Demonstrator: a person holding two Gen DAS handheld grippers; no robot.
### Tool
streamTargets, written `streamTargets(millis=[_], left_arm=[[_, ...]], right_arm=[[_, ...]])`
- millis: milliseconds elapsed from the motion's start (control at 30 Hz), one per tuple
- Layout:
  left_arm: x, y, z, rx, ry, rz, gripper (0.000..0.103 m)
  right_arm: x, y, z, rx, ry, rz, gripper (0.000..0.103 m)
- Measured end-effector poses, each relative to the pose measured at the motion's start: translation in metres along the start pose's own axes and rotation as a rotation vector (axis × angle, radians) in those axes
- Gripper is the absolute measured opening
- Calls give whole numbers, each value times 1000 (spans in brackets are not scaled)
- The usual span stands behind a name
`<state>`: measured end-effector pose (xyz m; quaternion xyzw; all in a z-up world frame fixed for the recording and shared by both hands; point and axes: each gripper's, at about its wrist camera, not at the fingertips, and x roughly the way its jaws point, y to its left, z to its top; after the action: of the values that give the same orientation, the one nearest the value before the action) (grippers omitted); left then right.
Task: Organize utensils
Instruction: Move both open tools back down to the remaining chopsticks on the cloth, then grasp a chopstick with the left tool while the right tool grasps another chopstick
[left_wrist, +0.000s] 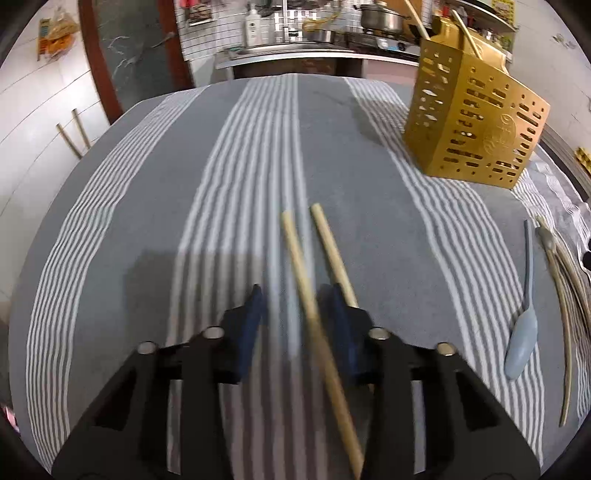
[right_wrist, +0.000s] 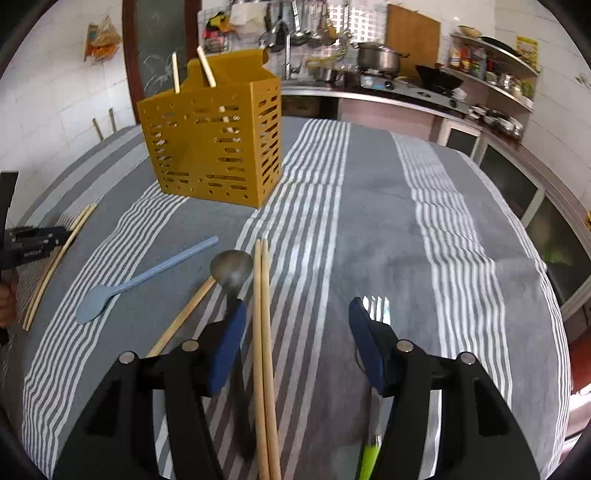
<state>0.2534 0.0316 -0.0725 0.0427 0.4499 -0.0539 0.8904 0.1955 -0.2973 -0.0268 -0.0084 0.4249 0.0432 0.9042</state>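
A yellow perforated utensil holder (left_wrist: 476, 125) stands on the striped cloth at far right, and shows in the right wrist view (right_wrist: 214, 144) with two chopsticks upright inside. My left gripper (left_wrist: 295, 295) is open over a pair of wooden chopsticks (left_wrist: 314, 295); one lies between the jaws, the other passes under the right finger. My right gripper (right_wrist: 295, 310) is open above another chopstick pair (right_wrist: 264, 350). A blue spoon (right_wrist: 147, 277), a metal ladle (right_wrist: 231, 269), a wooden handle (right_wrist: 184, 317) and a green-handled fork (right_wrist: 373, 443) lie around it.
The grey-and-white striped cloth (right_wrist: 369, 221) covers the table. The blue spoon (left_wrist: 522, 332) and long utensils (left_wrist: 565, 295) lie at the right edge of the left wrist view. The left gripper (right_wrist: 29, 247) shows at the far left of the right wrist view. Kitchen counter and stove stand behind.
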Motion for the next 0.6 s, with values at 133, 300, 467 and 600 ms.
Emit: streamTargets(millis=[133, 300, 467, 600], left_arm=[[3, -15, 6, 38, 0, -48, 15], [3, -23, 7, 40, 0, -77, 15], [5, -25, 12, 20, 9, -104, 15], [7, -32, 17, 31, 16, -110, 15]], right_arm=[[18, 0, 8, -45, 51, -16, 56], [31, 3, 10, -90, 95, -23, 56], [45, 10, 11, -110, 122, -40, 56], [50, 9, 17, -65, 138, -39, 37]])
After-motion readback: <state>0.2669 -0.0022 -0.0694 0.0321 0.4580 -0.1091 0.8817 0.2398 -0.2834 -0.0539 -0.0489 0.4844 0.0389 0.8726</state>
